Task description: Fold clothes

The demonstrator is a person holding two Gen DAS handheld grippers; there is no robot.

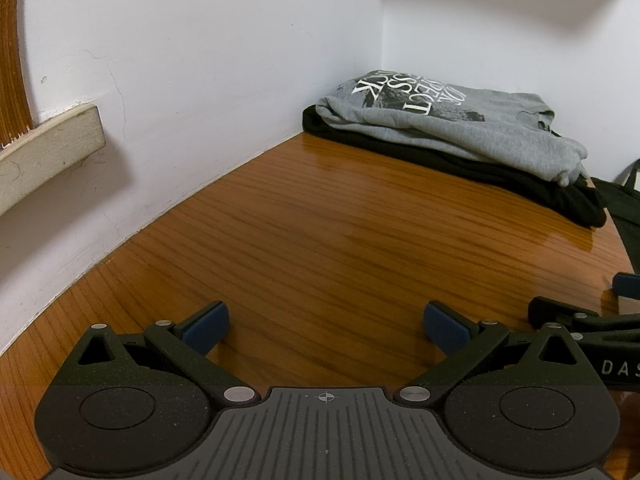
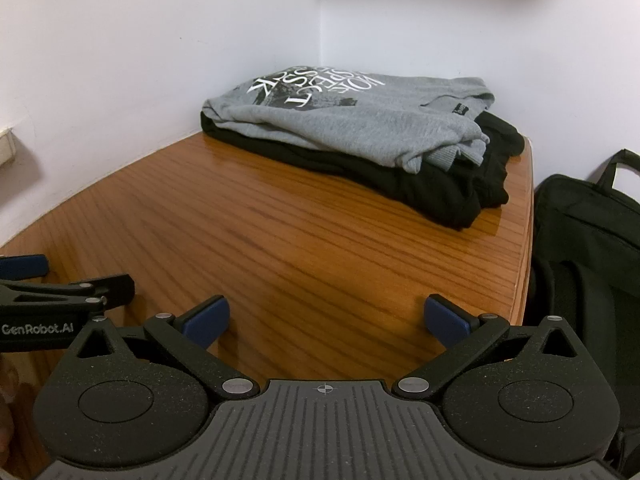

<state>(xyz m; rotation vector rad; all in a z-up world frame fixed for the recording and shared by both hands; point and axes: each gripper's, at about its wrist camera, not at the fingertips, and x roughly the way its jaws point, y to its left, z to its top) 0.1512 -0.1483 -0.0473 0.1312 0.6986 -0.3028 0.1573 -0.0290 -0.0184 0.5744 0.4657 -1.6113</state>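
Clothes [image 2: 344, 128] sit folded in the desk's [image 2: 280, 240] far corner, upper middle of the frame, grey on black. Your left tongs [image 1: 326, 330] and right tongs [image 2: 326, 326] are spread wide, holding nothing; right looks nearer.

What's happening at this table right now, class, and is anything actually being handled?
Nothing is being handled at this moment. The left gripper and the right gripper both hover open and empty over the bare near part of the wooden table. In the far corner, a folded grey sweatshirt with white lettering lies on top of a folded black garment. A black bag sits off the table's right edge.
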